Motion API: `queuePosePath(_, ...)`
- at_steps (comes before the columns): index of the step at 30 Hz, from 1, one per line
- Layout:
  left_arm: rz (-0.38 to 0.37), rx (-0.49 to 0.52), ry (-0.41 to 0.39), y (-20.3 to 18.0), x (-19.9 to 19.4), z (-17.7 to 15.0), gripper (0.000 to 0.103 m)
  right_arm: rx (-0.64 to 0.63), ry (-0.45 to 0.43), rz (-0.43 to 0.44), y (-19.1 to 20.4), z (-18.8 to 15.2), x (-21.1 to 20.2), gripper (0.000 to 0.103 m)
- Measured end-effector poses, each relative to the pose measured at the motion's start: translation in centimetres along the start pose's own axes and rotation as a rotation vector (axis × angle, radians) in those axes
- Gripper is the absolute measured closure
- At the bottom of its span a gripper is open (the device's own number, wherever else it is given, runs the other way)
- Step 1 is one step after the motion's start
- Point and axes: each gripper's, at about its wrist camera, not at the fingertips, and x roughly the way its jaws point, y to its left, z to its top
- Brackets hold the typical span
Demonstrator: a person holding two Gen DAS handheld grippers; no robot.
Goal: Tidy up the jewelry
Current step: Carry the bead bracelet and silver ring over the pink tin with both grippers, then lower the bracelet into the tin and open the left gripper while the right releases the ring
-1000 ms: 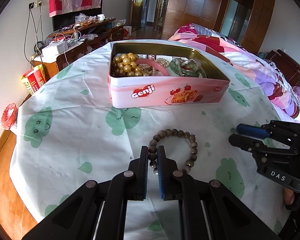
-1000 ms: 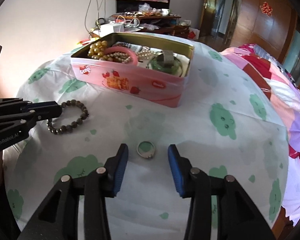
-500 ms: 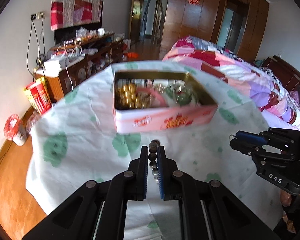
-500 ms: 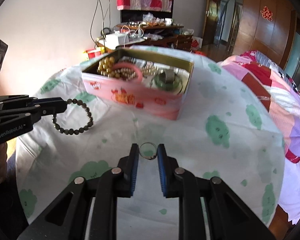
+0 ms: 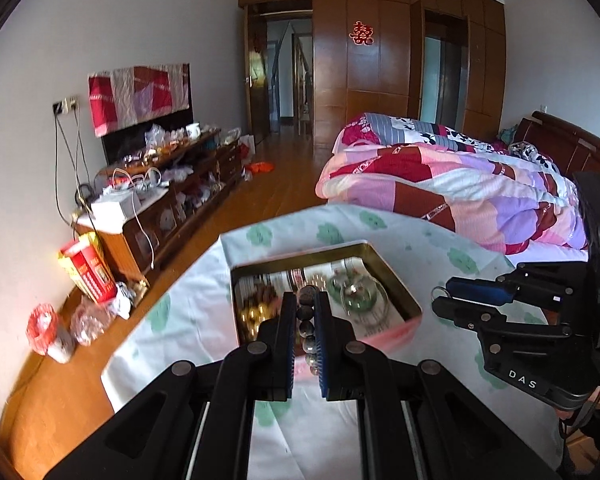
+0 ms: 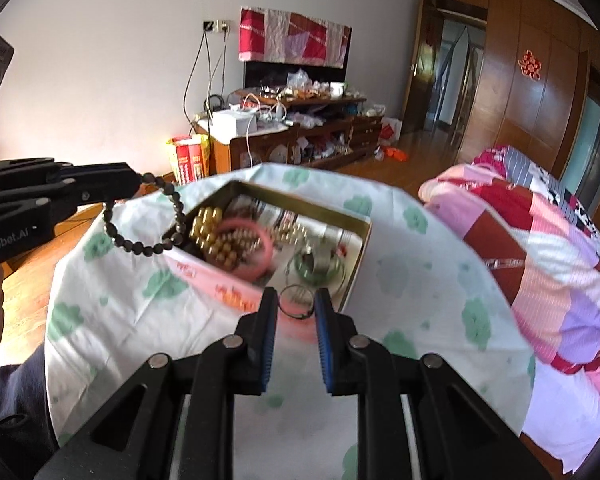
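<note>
Fingers of left gripper [image 5: 305, 300] clamp the bead bracelet [image 6: 140, 222]; right gripper [image 6: 296, 300] apparently pinches ring [image 6: 296, 301] above tin [image 6: 356, 264].

**Both pieces lifted to tin**

Bracelet [image 6: 140, 224] was flat on desk 1 s ago; now hangs from L gripper [image 5: 303, 312] over tin [image 6: 356, 248] edge. R gripper [image 6: 296, 308], open then, has pinched ring [image 6: 296, 300] & raised it to tin's near wall.

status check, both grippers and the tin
Left gripper shut on bead bracelet, airborne. Right gripper shut on ring, airborne. Both near open pink tin. Nothing in the way.
</note>
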Motion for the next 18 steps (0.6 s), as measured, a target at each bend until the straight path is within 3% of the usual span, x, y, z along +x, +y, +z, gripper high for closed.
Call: queuePosePath(18,0.051,0.038,0.082,0.8,7.5,1.2,0.095,-0.009,-0.037,0.011,-0.7,4.3,4.9,0.082)
